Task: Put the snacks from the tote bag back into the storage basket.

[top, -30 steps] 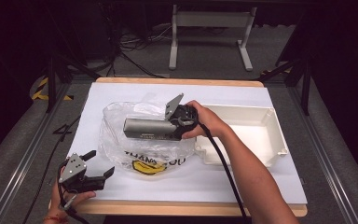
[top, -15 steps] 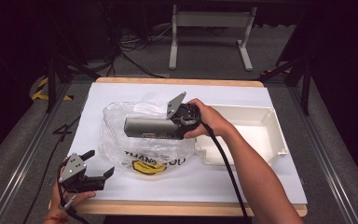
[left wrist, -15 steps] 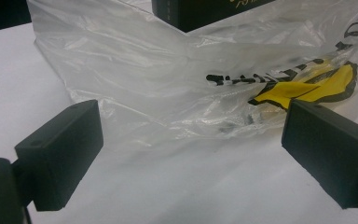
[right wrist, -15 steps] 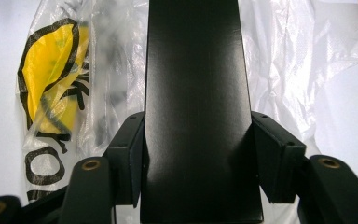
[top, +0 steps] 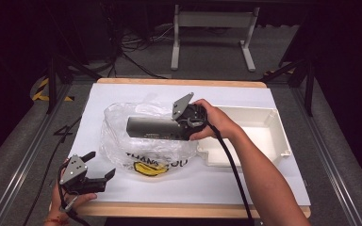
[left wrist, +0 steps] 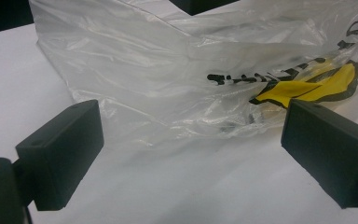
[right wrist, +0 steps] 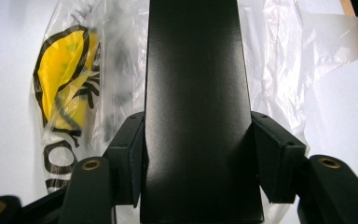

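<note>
A long dark grey box [top: 150, 127] hangs level above a clear plastic bag [top: 122, 148] with black lettering and a yellow print. My right gripper [top: 181, 128] is shut on the box's right end. In the right gripper view both pads [right wrist: 131, 151] press the box [right wrist: 196, 84] from the sides, with the bag [right wrist: 279, 56] spread beneath. My left gripper [top: 101, 165] rests near the table's front left corner. Its jaws stand wide open with nothing between them, and it [left wrist: 191, 154] faces the bag's [left wrist: 168, 79] near edge from just short of it.
A white shallow tray [top: 277, 141] stands at the right of the white-covered table [top: 122, 99], right beside the bag. The right gripper's cable [top: 231, 165] trails along the forearm. The table's wooden front edge [top: 184, 209] runs close to the left hand.
My right gripper has lifted the box a little over the bag. The left gripper has stayed where it was.
</note>
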`<state>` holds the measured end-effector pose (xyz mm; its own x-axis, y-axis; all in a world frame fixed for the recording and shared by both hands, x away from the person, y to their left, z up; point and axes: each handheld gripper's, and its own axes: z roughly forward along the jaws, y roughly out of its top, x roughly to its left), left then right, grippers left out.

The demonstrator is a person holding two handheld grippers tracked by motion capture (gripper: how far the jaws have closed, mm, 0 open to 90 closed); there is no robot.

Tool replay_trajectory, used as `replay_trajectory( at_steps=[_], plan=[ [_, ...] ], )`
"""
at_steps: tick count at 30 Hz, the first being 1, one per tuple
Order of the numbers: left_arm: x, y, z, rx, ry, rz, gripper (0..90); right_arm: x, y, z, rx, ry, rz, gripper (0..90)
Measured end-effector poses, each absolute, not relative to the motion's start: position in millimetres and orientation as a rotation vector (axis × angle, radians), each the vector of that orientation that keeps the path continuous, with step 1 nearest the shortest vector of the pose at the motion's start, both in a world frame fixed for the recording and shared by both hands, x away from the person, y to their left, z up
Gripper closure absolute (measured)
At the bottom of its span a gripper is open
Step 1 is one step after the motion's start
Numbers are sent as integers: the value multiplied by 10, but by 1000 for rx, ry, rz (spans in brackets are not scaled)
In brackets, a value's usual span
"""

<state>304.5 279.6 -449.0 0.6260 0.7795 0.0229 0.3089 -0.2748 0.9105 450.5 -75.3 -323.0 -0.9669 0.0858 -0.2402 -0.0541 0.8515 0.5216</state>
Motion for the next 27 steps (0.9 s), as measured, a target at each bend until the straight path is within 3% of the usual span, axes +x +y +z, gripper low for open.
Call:
replay_trajectory(
  at_steps=[27],
  plan=[
    [3050, 2784, -4498, 1865, 864, 585, 71, 4436, -1020, -3005, 51, 2726, 831, 431]
  ],
)
